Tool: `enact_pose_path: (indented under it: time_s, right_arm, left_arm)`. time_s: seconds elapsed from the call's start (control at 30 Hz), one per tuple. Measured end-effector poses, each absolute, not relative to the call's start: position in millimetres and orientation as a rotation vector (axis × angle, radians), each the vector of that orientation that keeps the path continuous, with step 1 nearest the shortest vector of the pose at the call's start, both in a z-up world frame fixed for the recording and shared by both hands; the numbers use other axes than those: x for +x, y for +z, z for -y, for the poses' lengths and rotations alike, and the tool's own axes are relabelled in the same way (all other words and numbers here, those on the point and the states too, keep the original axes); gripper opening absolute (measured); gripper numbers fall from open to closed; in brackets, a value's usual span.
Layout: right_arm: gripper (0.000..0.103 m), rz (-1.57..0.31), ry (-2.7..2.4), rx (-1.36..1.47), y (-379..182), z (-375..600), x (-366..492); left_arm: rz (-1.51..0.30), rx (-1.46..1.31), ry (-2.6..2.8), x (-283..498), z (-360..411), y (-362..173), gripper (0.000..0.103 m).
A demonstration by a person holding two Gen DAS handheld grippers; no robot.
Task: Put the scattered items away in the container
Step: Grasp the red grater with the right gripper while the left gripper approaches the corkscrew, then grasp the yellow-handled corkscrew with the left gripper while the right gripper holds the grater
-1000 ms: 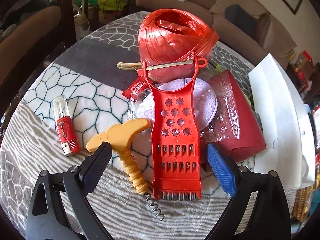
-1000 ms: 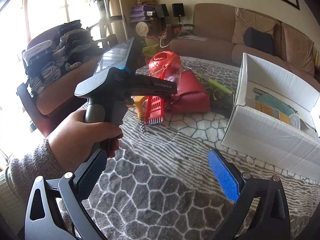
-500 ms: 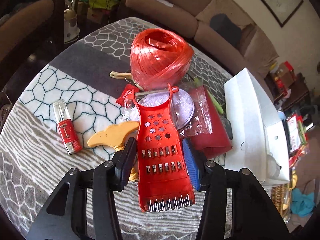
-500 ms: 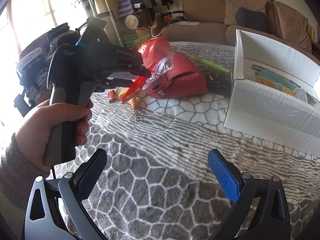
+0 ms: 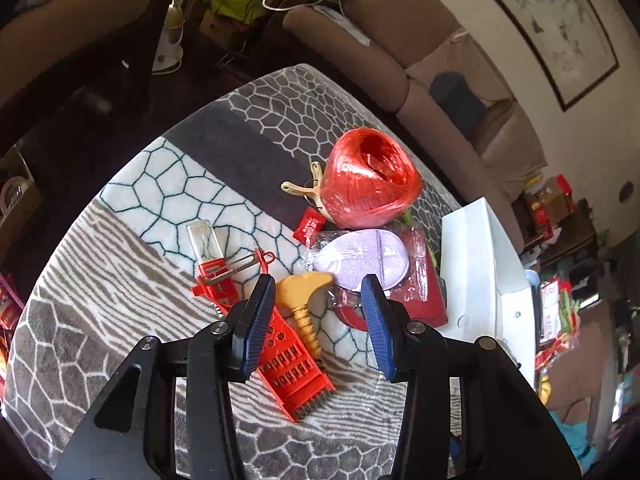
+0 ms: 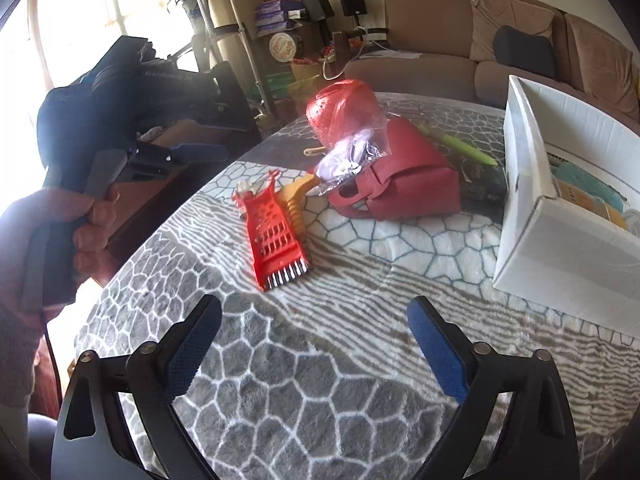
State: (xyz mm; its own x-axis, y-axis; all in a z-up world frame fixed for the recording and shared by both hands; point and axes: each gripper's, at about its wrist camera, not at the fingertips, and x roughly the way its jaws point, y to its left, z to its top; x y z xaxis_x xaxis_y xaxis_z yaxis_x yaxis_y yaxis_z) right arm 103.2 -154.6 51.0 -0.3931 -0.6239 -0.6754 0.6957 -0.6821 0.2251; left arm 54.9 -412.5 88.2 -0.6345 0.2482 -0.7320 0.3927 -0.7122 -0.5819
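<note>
The desk, under a grey-and-white patterned cloth, carries the white container at its right side, open-topped with flat things already inside. Left of it lies a dark red pouch, with a clear bag holding a lilac disc on top, and behind them a ball of red twine. The red grater lies flat on the cloth near the desk's left edge, metal teeth toward the cameras; a yellow corkscrew lies against its right side, and a small red-and-clear tube sits under its far handle end.

The left gripper is raised off the desk and tilted downward. Its fingers stand partly apart with nothing between them; the grater lies on the cloth below, showing past the left finger. In the right wrist view a hand grips its handle, held beyond the desk's left edge.

The right gripper hovers over bare cloth nearer the camera, angled down, the grater well ahead of it. Its jaws have just been closing a little, yet stand wide and hold nothing.
</note>
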Motion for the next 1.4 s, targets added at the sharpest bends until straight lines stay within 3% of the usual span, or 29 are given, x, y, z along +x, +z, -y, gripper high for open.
enact_pose_path:
  time_s: [0.13, 0.33, 0.57, 0.67, 0.83, 0.9, 0.93, 0.97, 1.27, 1.3, 1.33, 1.4]
  right_arm:
    - [0.084, -0.15, -2.046, 0.962, 53, 205, 75]
    - [0.088, -0.506, -1.906, 0.871, 32, 286, 76]
    - [0.093, -0.788, -1.875, 0.84, -9, 321, 87]
    - [0.093, -0.737, -1.917, 0.893, -7, 319, 76]
    - [0.091, -0.472, -1.895, 1.09, -10, 297, 41]
    - [0.074, -0.505, -1.912, 1.06, -8, 294, 42]
    - [0.051, -0.519, -1.925, 1.054, -6, 293, 43]
    - [0.044, -0.506, -1.928, 1.057, -3, 291, 43]
    - [0.044, -0.2, -1.955, 1.062, 40, 251, 38]
    - [0.044, -0.169, -1.959, 1.059, 46, 245, 38]
    - [0.044, -0.148, -1.97, 1.05, 54, 240, 38]
    - [0.044, -0.137, -2.01, 1.038, 67, 229, 38]
  left_arm:
    - [-1.17, 1.289, -2.435, 63, 438, 81, 0.058]
    - [-1.212, 1.229, -2.405, 74, 469, 82, 0.066]
    - [-1.308, 1.233, -2.383, 73, 479, 73, 0.066]
    - [-1.313, 1.254, -2.391, 70, 474, 72, 0.066]
    - [-1.287, 1.307, -2.403, 64, 464, 72, 0.069]
    - [-1.291, 1.338, -2.397, 62, 461, 67, 0.069]
    - [-1.295, 1.351, -2.393, 61, 459, 65, 0.069]
    - [-1.305, 1.364, -2.388, 60, 458, 62, 0.069]
    - [-1.348, 1.522, -2.436, 45, 424, 51, 0.071]
    - [-1.351, 1.526, -2.446, 44, 420, 52, 0.074]
    - [-1.355, 1.523, -2.451, 42, 416, 52, 0.084]
    - [-1.336, 1.533, -2.448, 39, 408, 52, 0.086]
